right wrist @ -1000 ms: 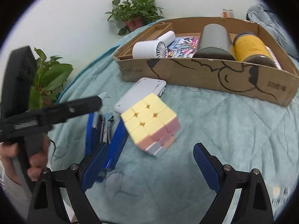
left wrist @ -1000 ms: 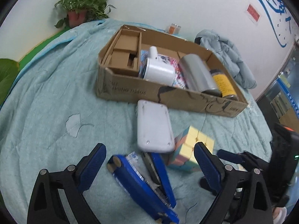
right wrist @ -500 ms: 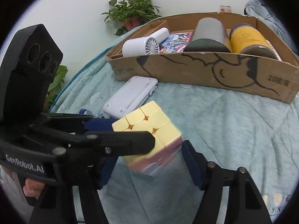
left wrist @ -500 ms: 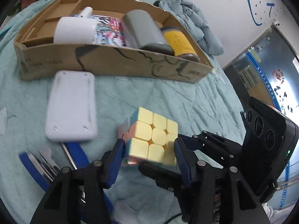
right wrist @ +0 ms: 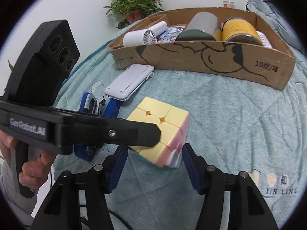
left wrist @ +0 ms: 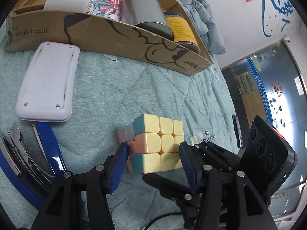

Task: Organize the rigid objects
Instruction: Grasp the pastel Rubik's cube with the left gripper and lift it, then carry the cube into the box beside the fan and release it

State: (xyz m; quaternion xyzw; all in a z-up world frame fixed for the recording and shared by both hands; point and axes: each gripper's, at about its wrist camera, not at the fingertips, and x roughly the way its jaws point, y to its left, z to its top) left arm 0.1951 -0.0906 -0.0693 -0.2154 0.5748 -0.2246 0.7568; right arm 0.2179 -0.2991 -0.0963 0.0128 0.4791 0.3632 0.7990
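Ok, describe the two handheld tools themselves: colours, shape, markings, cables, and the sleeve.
Both are matte black plastic, each with two angular fingers carrying dark blue pads and silver pivot screws. The left tool has a pistol grip, a slab-like top with three round lenses and white "GenRobot.AI" lettering. The right tool looks alike. A black cable trails below. The sleeve is grey.

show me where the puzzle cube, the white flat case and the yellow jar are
puzzle cube (left wrist: 163, 143): left wrist view, yellow top face.
white flat case (left wrist: 48, 80): left wrist view, middle of its back.
yellow jar (right wrist: 239, 29): right wrist view, yellow label.
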